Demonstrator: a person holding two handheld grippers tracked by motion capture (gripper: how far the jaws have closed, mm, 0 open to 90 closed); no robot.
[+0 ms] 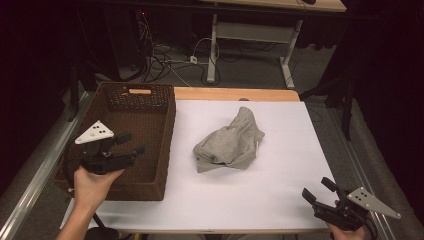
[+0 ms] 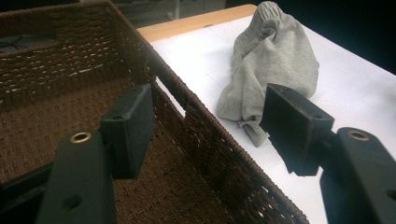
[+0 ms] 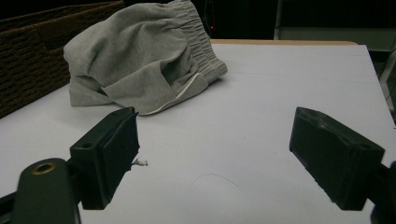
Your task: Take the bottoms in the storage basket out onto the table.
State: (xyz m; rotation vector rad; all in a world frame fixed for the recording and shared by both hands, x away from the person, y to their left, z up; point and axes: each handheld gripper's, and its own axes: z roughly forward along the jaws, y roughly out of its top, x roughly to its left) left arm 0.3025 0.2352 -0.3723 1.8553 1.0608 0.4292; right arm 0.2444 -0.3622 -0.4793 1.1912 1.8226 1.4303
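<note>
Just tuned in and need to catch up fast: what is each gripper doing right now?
Left gripper: open, holding nothing, above the basket.
Right gripper: open, holding nothing, apart from the grey garment.

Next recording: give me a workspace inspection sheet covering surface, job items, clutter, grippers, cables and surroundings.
Surface: white sheet over a wooden table; bare wood strip at the far edge.
Job's things: crumpled grey garment mid-table, elastic waistband visible; brown wicker basket at the table's left, nothing seen inside.
Clutter: a tiny speck on the sheet in the right gripper view, too small to identify.
Grippers: left gripper above the basket, jaws open, nothing between them; right gripper at the near right corner, jaws open and empty.
Cables: tangled leads on the floor beyond the table.
Surroundings: white desk frame behind, dark room.
</note>
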